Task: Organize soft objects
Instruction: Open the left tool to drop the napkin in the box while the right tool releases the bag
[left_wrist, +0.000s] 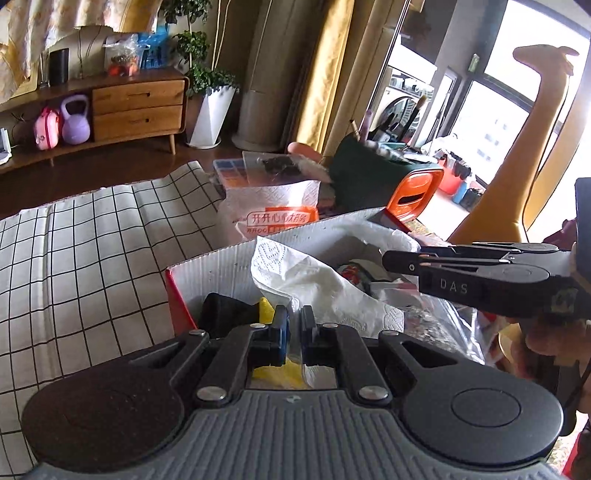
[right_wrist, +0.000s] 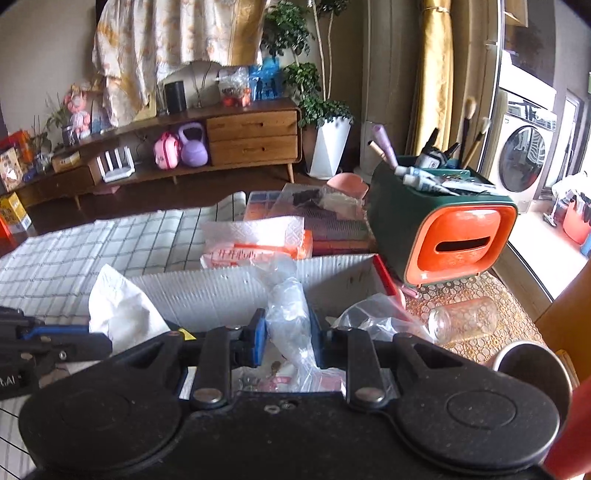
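Observation:
A white corrugated box (left_wrist: 221, 264) with red sides sits on the checked cloth and holds soft things: a crumpled white paper towel (left_wrist: 314, 284), a yellow item (left_wrist: 266, 308), a black item (left_wrist: 221, 310) and clear plastic bags. My left gripper (left_wrist: 294, 332) hovers over the box's near edge, its jaws nearly together with a thin piece of clear plastic or tissue between them. My right gripper (right_wrist: 286, 339) is shut on a crumpled clear plastic bag (right_wrist: 288, 306) above the box (right_wrist: 207, 295). It shows side-on in the left wrist view (left_wrist: 402, 264).
A pack of tissues (right_wrist: 255, 243) lies behind the box. A green and orange organizer (right_wrist: 443, 229) with brushes stands at the right. A glass jar (right_wrist: 461, 319) lies on its side by a metal cup (right_wrist: 532, 369). The checked cloth (left_wrist: 81, 258) spreads to the left.

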